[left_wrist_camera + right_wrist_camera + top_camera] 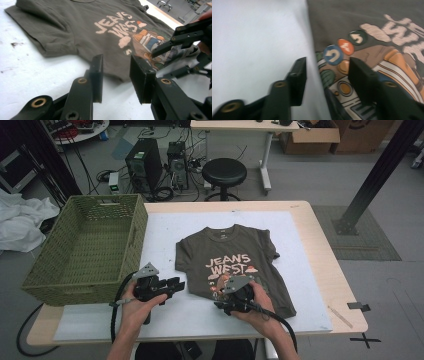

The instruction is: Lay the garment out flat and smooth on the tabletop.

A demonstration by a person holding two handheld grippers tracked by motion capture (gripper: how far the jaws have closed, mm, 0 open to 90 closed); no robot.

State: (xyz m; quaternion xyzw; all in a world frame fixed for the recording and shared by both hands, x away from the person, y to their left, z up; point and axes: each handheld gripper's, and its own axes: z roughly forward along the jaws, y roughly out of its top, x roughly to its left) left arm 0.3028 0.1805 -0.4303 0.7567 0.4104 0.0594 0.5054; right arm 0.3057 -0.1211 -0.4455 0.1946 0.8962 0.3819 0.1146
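Flat, soft brown printed T-shirt (235, 265)

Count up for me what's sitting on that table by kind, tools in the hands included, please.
Olive-brown printed cotton T-shirt: 1
Green woven plastic basket: 1
White rectangular mat: 1
Black hand-held grippers, left gripper and right gripper: 2
Total: 5
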